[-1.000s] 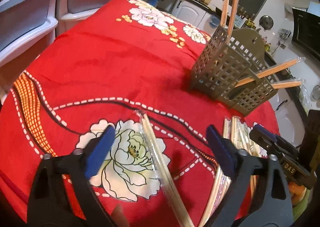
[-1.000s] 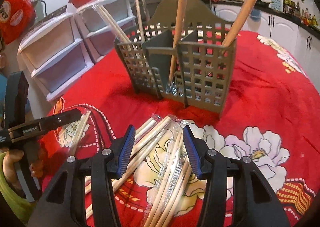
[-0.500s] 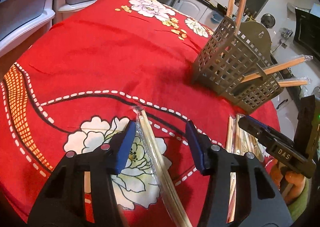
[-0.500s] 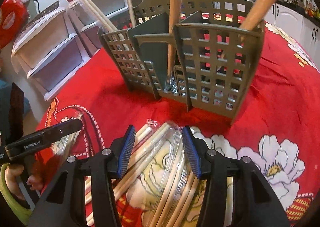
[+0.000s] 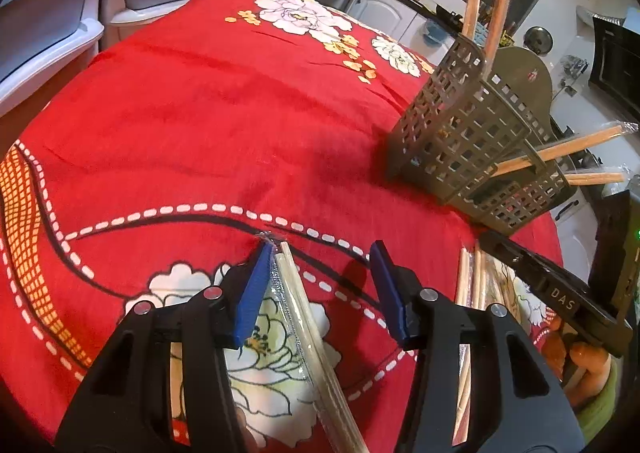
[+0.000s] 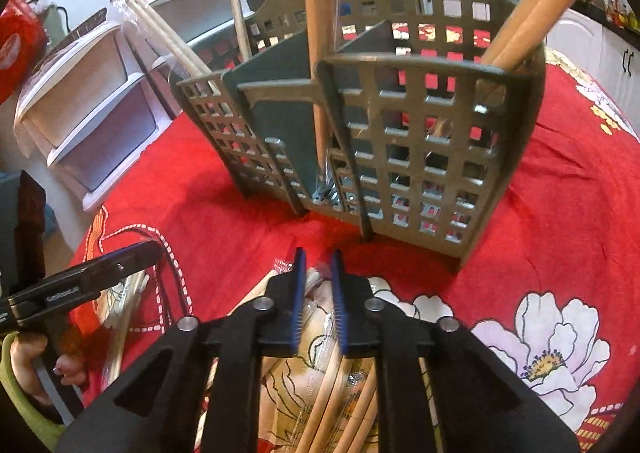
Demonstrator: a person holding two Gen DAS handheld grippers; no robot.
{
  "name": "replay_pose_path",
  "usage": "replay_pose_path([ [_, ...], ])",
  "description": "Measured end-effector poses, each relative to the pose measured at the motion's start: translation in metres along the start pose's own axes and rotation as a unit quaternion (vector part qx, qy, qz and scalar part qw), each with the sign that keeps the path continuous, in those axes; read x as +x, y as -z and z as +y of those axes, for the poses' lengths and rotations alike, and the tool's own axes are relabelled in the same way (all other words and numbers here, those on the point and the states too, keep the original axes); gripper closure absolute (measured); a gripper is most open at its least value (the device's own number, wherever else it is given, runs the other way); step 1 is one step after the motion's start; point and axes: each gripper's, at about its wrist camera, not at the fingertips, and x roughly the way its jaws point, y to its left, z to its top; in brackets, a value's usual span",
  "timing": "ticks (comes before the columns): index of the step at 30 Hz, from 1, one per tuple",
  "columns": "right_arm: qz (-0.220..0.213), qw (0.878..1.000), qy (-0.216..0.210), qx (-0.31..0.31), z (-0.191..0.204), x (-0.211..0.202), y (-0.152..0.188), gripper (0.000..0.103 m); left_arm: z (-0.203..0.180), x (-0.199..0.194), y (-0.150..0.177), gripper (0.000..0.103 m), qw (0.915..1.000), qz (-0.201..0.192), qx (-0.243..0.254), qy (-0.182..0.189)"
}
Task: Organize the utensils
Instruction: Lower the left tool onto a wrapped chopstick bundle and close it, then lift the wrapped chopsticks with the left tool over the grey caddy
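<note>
Since the holder already carries several sticks, this reads as a double pick-up from the loose ones on the cloth.

Right gripper (image 6: 318,285): lower centre of the right wrist view; its jaws have just been closing and now stand nearly together, pinching the top of the wrapped chopstick bundle (image 6: 340,393) so a packet can be lifted by its end.

Left gripper (image 5: 320,285): lower centre of the left wrist view; jaws apart, with the single wrapped chopstick pair (image 5: 308,333) lying between them against the left pad, the right pad well clear. No grip yet, as far as I can judge.

Utensil holder (image 6: 420,157): grey lattice caddy, upright at centre frame on the red floral tablecloth (image 5: 200,125), just beyond the bundle, so the carry should be short.

Stored chopsticks (image 6: 314,33): leaning out of separate compartments, ends up, propped by the dividers.

Plastic drawers (image 6: 92,121): left edge, off the table, not part of this step.

Risk: slippery film may let the packet slide out of the pads.
</note>
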Motion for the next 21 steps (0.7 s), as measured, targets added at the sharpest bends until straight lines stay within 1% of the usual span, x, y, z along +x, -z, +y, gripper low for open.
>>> replay_pose_path([
  [2,-0.006,1.0,-0.001,-0.001,0.0,-0.003,-0.002,0.096,0.0,0.002,-0.002,0.065,1.0,0.001,0.001,-0.004],
  [4,-0.013,1.0,-0.005,-0.003,0.001,-0.007,-0.002,0.096,0.0,0.004,-0.005,0.072,0.9999,0.001,0.001,-0.011],
  [8,-0.03,0.999,-0.017,-0.008,0.005,-0.018,-0.005,0.097,0.001,0.008,-0.008,0.08,0.9998,-0.003,0.001,-0.021],
  [10,-0.038,0.999,-0.021,-0.008,0.006,-0.024,-0.007,0.097,0.001,0.009,-0.009,0.086,0.9995,-0.004,0.007,-0.031],
  [12,-0.044,0.999,-0.024,-0.01,0.009,-0.028,-0.009,0.097,0.001,0.01,-0.01,0.096,0.9992,-0.005,0.009,-0.038],
  [13,-0.048,0.998,-0.025,-0.012,0.01,-0.032,-0.01,0.097,0.002,0.01,-0.01,0.099,0.9993,-0.005,0.006,-0.037],
  [17,-0.061,0.998,-0.028,-0.015,0.013,-0.042,-0.012,0.097,0.006,0.006,-0.01,0.101,0.9996,-0.007,-0.004,-0.029],
  [21,-0.076,0.997,-0.032,-0.016,0.012,-0.055,-0.011,0.098,0.004,-0.004,-0.011,0.101,0.9994,-0.021,-0.004,-0.026],
])
